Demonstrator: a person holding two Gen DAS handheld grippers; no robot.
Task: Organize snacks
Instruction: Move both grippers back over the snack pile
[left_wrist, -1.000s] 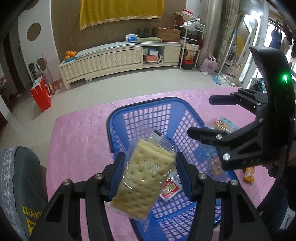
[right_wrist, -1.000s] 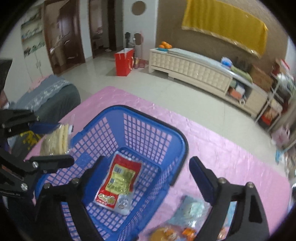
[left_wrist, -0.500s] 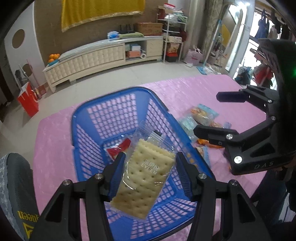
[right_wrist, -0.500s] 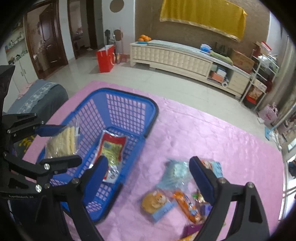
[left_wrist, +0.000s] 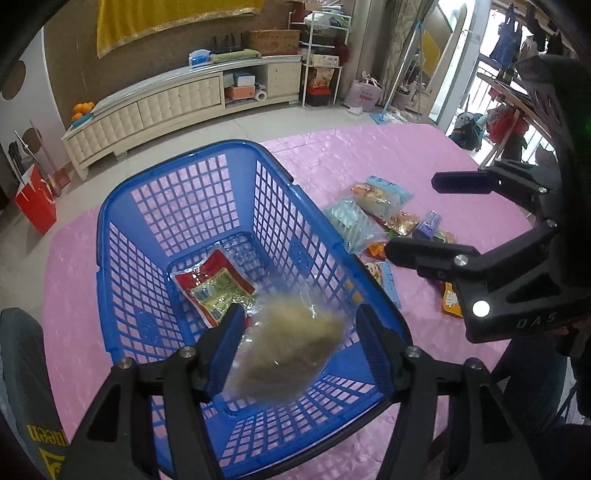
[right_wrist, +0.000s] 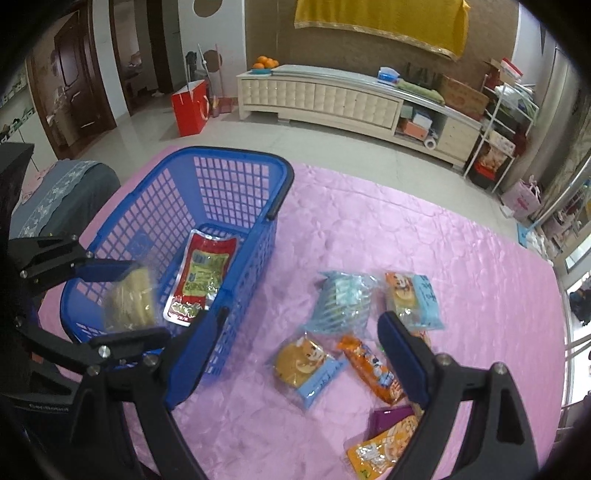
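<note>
Left claw (left_wrist: 299, 332): jaws spread, blurred cracker pack (left_wrist: 291, 343) loose between them, over the near end of the basket (left_wrist: 122, 206); red packet (left_wrist: 214, 286) on its floor.

Right claw (right_wrist: 303, 347): wide open, empty, above snacks (right_wrist: 341, 302) on the worktop (right_wrist: 443, 240) right of the basket.

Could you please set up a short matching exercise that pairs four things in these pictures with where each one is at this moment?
Things:
1. cracker pack
2. red snack pouch
3. orange snack bar
4. right gripper

Places or states:
A. lying flat on the floor of the blue basket
B. open and empty, above the loose snacks
C. blurred, between the fingers of the left gripper over the basket
D. lying on the pink tablecloth outside the basket

Pairs: 1-C, 2-A, 3-D, 4-B
</note>
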